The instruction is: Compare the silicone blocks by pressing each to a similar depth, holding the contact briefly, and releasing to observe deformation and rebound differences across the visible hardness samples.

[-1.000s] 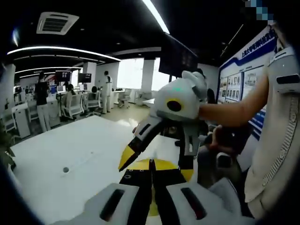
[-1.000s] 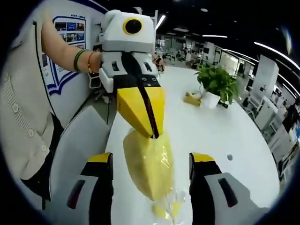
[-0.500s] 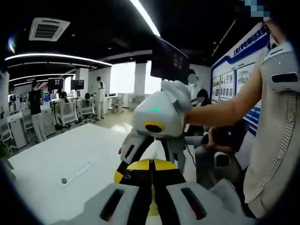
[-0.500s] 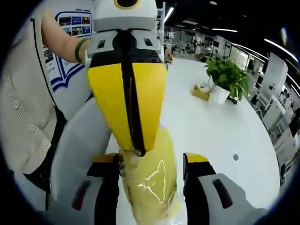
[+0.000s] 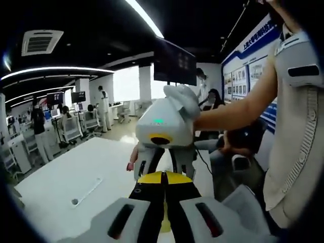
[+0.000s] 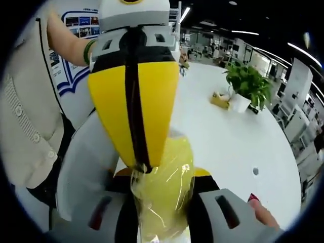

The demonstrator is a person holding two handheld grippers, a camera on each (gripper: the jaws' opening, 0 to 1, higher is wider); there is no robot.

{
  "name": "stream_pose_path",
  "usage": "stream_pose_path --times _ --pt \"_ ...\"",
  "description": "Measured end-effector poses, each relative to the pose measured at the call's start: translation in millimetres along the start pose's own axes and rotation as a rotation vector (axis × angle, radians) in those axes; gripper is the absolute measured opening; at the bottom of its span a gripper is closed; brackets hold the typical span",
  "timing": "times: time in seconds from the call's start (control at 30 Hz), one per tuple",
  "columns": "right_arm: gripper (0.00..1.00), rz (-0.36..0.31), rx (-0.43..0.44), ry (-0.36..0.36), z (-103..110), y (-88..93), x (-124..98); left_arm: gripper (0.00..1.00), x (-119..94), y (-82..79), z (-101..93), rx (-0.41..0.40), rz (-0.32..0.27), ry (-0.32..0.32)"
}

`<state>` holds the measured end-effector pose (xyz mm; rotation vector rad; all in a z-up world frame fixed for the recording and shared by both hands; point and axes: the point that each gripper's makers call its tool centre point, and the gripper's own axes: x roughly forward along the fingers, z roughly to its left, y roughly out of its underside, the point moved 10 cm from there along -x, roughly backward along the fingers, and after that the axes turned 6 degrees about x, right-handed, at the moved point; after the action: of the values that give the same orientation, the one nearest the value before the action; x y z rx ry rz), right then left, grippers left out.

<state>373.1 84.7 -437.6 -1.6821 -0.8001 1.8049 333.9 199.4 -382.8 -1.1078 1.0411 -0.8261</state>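
In the left gripper view, the left gripper point(image 5: 163, 177) is seen with its black-and-yellow jaws pressed together at a thin seam, a strip of the yellow block point(image 5: 165, 223) showing below them. Just beyond, the right gripper point(image 5: 163, 169) is held facing the camera by a gloved hand point(image 5: 183, 98), above a white table point(image 5: 66, 174). In the right gripper view, the yellow silicone block, wrapped in clear film point(image 6: 164, 187), is seen squeezed between the right gripper's point(image 6: 161, 207) two jaws, which are closed against its sides. The left gripper's point(image 6: 142, 167) yellow jaws, closed tip to tip, are seen pinching the film at the block's upper edge. A potted plant point(image 6: 248, 88) is seen well apart on the table point(image 6: 228, 142).
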Motion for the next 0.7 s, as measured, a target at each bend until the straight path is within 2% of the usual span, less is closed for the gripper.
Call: stream_pose_path --times 0.03,0.43,0.7 --pt "0.25 0.009 0.026 -0.003 -1.6 0.5 -0.4 0.00 -0.5 -0.1 -0.7 0.007 0.003 -0.001" --pt "0.09 0.060 -0.039 0.024 11.2 4.0 -1.3 0.00 3.2 0.0 -12.0 0.036 0.015 0.019" --pt "0.05 0.113 -0.040 0.016 17.4 7.5 -2.2 0.00 9.8 -2.1 -24.9 0.056 0.032 0.030"
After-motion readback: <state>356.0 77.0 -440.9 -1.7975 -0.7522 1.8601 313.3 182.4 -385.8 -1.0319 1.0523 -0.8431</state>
